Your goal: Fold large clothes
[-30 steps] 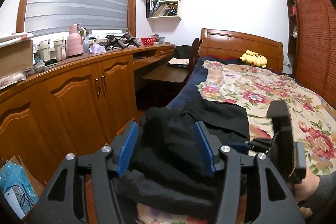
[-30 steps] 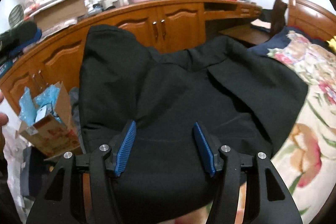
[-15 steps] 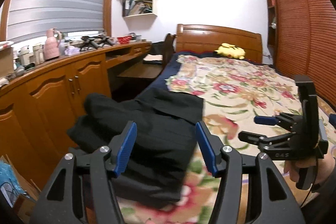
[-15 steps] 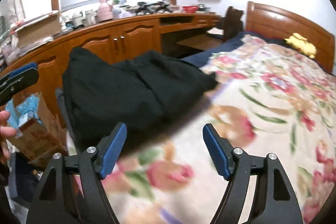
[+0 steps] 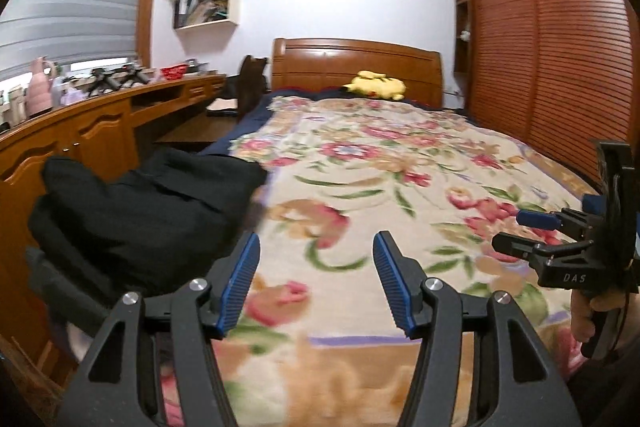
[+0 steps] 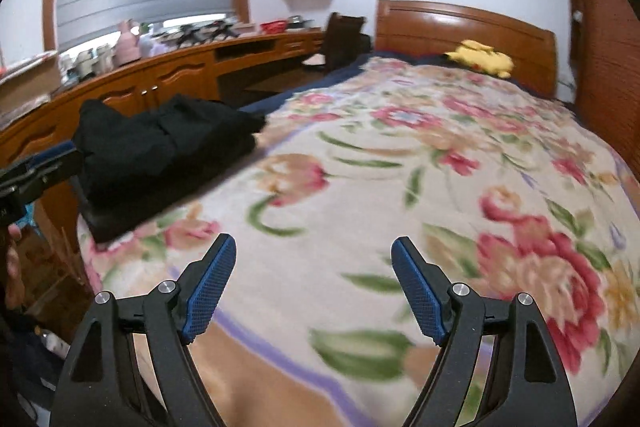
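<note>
The black garment [image 5: 152,211] lies in a folded heap on the near left corner of the bed [image 5: 400,187], on top of the floral blanket [image 6: 400,187], and one part of it hangs over the bed's edge toward the wooden cabinets [image 5: 92,143]. The left hand-held gripper [image 5: 316,279] hovers over the blanket, just to the right of the garment; its blue pads are spread apart and nothing is between them. The right hand-held gripper [image 6: 312,287] is also above the blanket, farther from the garment, and its jaws stand wide. They have just been opening, and only the flowered cloth shows below the gap, not pinched. In the left wrist view the right hand-held gripper appears at the right edge, held by a hand [image 5: 588,315]. In the right wrist view part of the left one shows at the left edge. A yellow plush toy [image 5: 376,85] rests at the wooden headboard [image 5: 356,63]. A pink jug [image 5: 40,87] stands on the long bench [image 5: 120,99] under the window blind [image 5: 72,7], and a slatted wardrobe [image 5: 560,47] closes the right side of the room.
</note>
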`<state>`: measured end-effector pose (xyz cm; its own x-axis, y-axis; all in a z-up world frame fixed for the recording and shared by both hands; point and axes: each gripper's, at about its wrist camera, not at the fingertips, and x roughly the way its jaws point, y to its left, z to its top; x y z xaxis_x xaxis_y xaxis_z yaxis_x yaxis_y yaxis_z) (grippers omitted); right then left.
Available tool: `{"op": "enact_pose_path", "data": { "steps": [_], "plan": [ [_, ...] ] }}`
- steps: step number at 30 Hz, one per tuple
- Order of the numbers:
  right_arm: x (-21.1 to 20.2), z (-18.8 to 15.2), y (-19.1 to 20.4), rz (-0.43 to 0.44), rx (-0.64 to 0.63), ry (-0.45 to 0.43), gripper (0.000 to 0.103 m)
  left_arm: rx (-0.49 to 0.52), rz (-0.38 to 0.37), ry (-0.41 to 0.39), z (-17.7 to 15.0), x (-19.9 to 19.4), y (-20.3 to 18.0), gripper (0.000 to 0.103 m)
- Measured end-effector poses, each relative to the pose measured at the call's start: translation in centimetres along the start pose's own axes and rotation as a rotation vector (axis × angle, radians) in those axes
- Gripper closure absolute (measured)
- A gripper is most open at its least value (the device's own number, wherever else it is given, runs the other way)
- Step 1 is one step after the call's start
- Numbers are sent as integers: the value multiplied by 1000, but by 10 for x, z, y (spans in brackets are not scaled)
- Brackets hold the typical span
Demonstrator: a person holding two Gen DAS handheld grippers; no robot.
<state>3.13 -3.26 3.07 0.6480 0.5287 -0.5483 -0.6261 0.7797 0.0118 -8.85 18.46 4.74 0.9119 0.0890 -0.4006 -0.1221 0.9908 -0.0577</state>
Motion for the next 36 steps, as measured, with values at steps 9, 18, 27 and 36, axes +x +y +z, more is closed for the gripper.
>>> {"op": "enact_pose_path", "data": {
  "steps": [9, 18, 27, 36],
  "plan": [
    [-25, -38, -63, -123, 53, -28, 21, 32, -54, 46, -14, 26, -72, 45],
    [-41, -62, -105, -223, 36, -63, 21, 33, -59, 70, -23, 63, -127, 45],
    [-81, -66, -134, -281, 82, -155, 21, 49, -55, 36, -13, 66, -165, 45],
    [-108, -65, -149, -320, 110, -229, 21, 44, -70, 17, -3, 53, -183, 45]
  ]
}}
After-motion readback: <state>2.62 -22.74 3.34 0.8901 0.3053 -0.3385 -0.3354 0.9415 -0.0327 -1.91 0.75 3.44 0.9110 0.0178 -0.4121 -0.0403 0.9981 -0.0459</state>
